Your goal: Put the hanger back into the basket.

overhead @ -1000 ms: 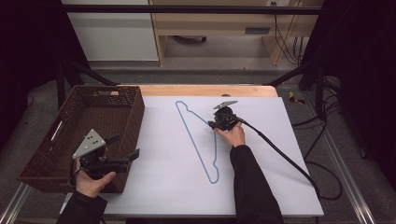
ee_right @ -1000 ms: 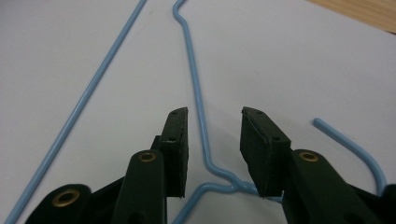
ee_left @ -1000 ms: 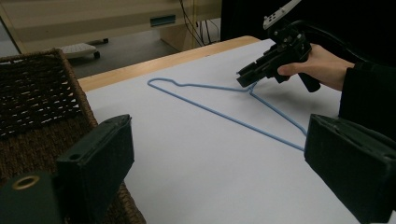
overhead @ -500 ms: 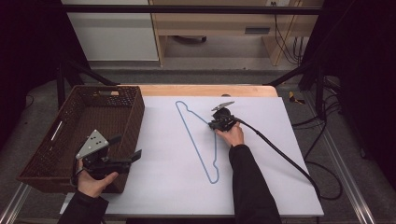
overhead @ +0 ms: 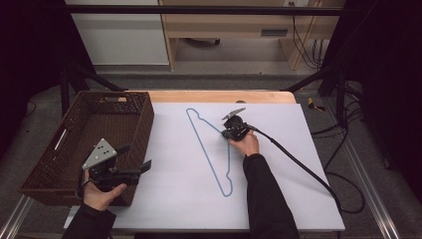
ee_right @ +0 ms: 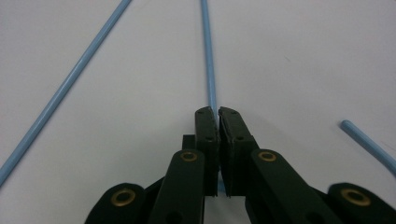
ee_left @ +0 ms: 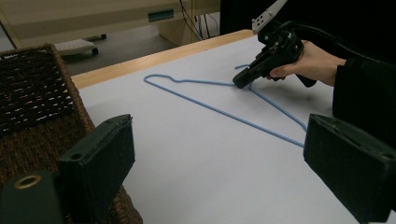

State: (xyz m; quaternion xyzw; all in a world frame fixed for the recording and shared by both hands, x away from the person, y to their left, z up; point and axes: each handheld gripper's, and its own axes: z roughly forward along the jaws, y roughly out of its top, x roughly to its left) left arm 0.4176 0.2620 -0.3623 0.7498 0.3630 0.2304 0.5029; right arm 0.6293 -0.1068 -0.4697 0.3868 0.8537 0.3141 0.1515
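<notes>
The blue wire hanger [overhead: 209, 149] lay flat on the white worktop [overhead: 278, 199], its hook end toward the far edge. The right gripper [overhead: 228, 133] had its jaws closed on one of the hanger's thin arms near the hook. The left gripper [overhead: 142, 168] hovered with jaws wide apart, empty, at the near corner of the wicker basket [overhead: 84, 124].

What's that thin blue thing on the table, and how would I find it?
Look at the big white table top, to the right of the brown woven basket. A light blue wire hanger lies flat there, pinched by the right gripper. It is the only thin blue outline on the white.
</notes>
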